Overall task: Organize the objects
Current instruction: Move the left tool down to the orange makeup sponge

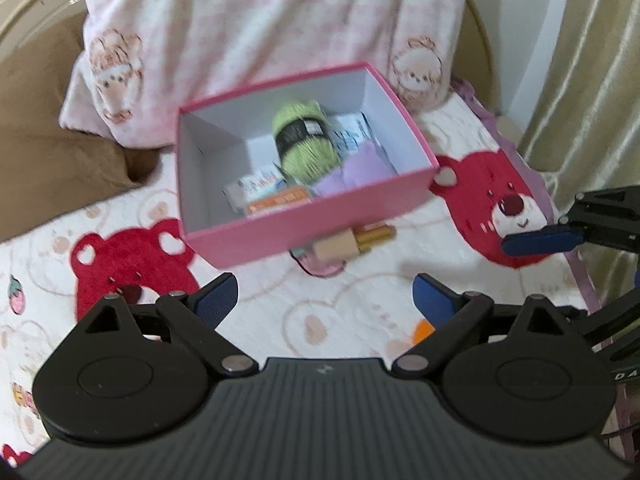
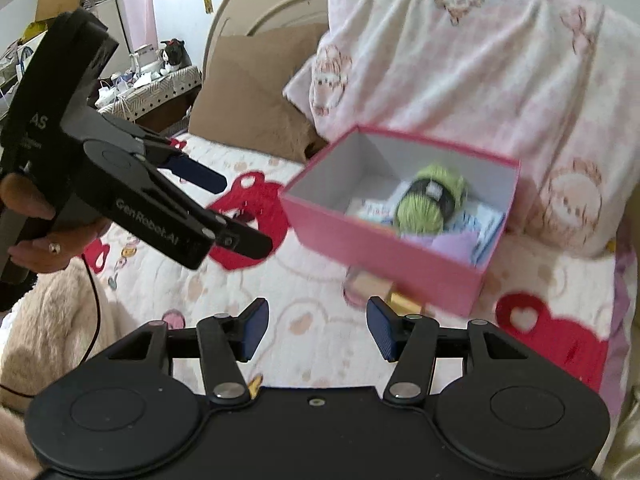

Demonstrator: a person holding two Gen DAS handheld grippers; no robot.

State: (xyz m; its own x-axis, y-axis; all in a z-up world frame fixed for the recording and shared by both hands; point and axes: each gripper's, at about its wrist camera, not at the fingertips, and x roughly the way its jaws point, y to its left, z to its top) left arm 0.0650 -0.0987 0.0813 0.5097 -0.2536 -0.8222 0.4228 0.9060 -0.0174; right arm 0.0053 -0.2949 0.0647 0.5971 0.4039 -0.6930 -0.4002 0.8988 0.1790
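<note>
We are holding two hand-held grippers over the bed (image 1: 360, 292), the left hand-held gripper (image 1: 325, 295) and the right hand-held gripper (image 2: 318, 326), both with fingers spread and holding nothing. Just beyond, a wooden piece with a gold tube (image 1: 352, 240) is lying half hidden under the near wall of the pink box (image 1: 280, 232). Inside we are seeing one green yarn skein (image 1: 306, 140), one lilac cloth (image 1: 356, 174) and blurred packets (image 1: 268, 192). One pillow (image 1: 240, 32) is leaning behind.
</note>
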